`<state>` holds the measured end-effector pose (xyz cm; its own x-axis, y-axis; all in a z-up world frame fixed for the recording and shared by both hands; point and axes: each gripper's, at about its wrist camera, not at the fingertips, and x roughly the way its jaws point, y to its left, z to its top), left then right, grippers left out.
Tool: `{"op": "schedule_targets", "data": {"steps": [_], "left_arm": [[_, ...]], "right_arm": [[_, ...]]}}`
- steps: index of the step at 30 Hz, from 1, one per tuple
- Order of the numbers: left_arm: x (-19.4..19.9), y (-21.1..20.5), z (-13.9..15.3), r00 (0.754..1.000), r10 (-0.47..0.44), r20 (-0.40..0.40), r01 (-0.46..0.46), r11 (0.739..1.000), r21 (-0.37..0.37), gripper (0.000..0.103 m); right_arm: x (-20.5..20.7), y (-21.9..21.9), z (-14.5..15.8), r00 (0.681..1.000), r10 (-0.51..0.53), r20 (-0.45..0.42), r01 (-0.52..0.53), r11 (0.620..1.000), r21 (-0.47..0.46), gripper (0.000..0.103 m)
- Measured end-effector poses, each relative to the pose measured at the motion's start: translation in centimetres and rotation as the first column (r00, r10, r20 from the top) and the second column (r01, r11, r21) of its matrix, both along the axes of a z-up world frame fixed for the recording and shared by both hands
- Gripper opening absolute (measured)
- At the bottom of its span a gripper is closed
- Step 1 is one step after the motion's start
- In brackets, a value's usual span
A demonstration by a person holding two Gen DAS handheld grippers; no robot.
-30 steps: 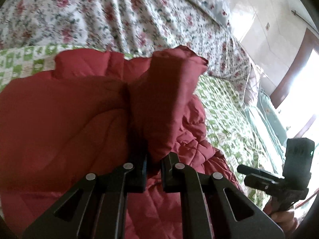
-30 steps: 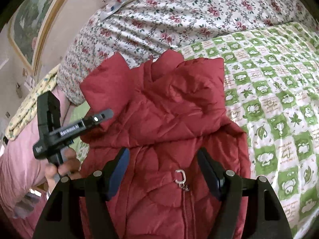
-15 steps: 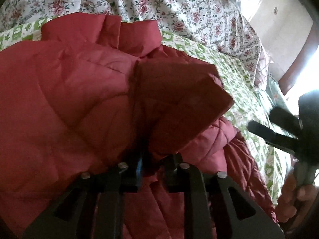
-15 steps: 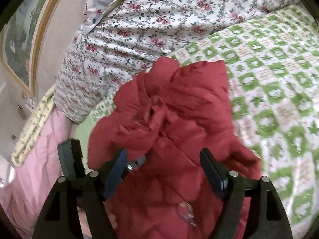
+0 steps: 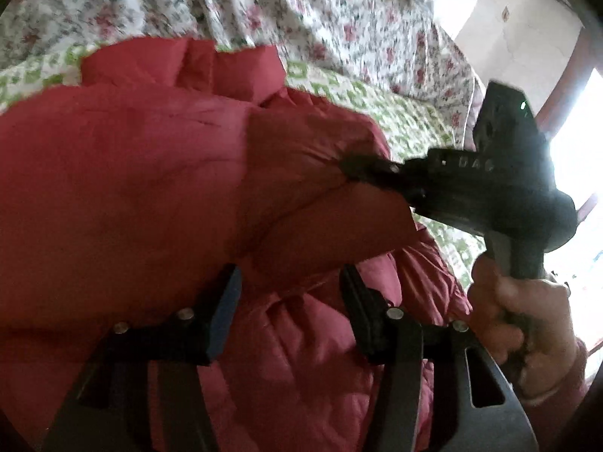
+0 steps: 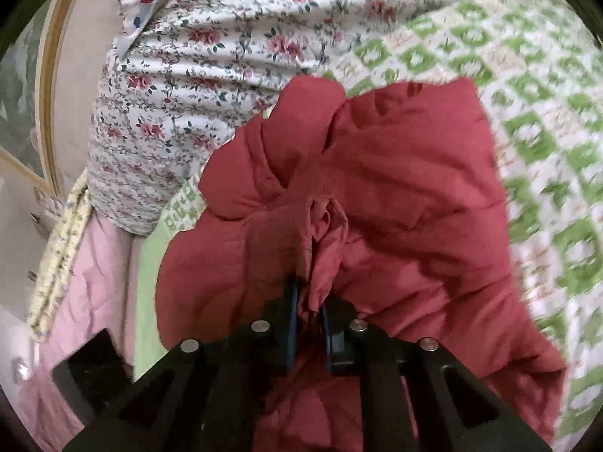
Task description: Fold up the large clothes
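Red padded jacket (image 6: 395,196) lies on the bed's green-checked quilt (image 6: 546,143). Right hand-held gripper (image 6: 309,301) pinches a jacket fold; left hand-held gripper (image 5: 290,301), jaws just opening, stands spread over it.

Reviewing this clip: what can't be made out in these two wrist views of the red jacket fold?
- Left wrist: red jacket runs past the frame edge; its hem is hidden by the left gripper.
- Left wrist: right gripper tip is buried in fabric.
- Right wrist: the zipper is hidden under bunched fabric.
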<state>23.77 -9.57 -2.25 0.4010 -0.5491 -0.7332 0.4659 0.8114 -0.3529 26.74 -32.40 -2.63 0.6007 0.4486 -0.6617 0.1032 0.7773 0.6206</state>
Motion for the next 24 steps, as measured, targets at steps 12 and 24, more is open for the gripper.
{"op": "schedule_targets", "data": {"steps": [12, 24], "left_arm": [[5.0, 11.1, 1.9, 0.951, 0.308, 0.021, -0.309, 0.951, 0.024, 0.053], [6.1, 10.4, -2.1, 0.952, 0.305, 0.036, -0.307, 0.937, 0.166, 0.053]], "right_arm": [[-0.5, -1.9, -0.8, 0.999, -0.042, -0.003, 0.042, 0.990, -0.132, 0.009], [-3.9, 0.6, 5.6, 0.978, -0.073, 0.197, 0.147, 0.909, -0.389, 0.033]]}}
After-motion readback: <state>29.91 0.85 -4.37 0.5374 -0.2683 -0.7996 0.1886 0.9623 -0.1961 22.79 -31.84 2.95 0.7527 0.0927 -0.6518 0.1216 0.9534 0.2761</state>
